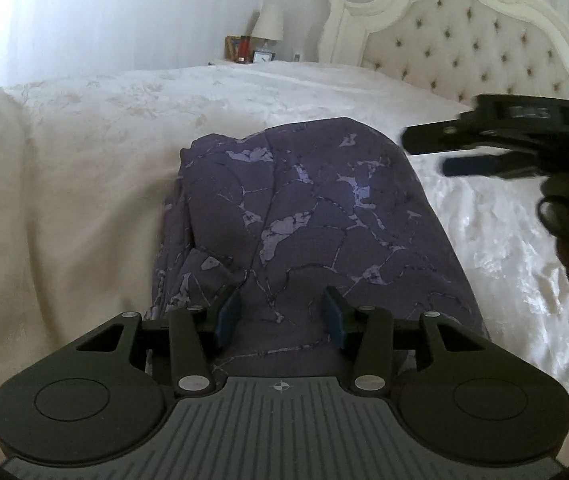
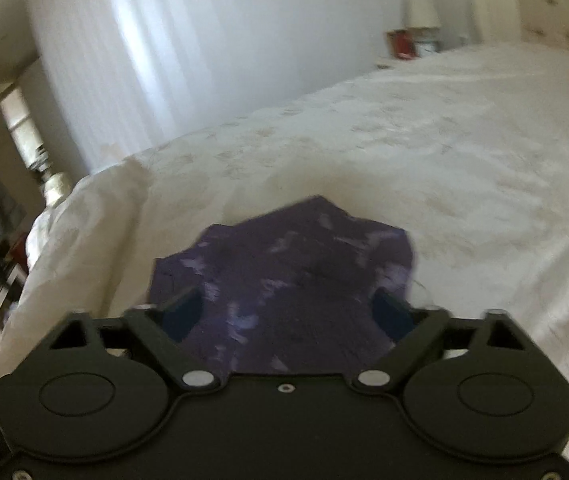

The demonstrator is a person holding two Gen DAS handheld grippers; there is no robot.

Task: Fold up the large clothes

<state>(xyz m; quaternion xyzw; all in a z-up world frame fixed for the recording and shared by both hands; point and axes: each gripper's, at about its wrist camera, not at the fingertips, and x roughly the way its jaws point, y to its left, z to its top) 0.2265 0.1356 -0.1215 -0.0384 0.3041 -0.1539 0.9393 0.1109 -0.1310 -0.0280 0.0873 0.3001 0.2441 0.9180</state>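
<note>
**Inspector:** Purple garment [image 1: 304, 220] lies on the bed [image 1: 84, 160], already gathered into a narrow, layered strip.

**Clerk:** Grippers?

**Inspector:** Left gripper [image 1: 282, 314] jaws part-open above the cloth, gripping nothing; right gripper [image 2: 288, 312] jaws wide, empty. Judged partly folded; a crosswise fold remains.

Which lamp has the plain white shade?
The lamp by the headboard. The other lamp, at the bed's far corner, shows a shiny, knobbly stem.
</note>
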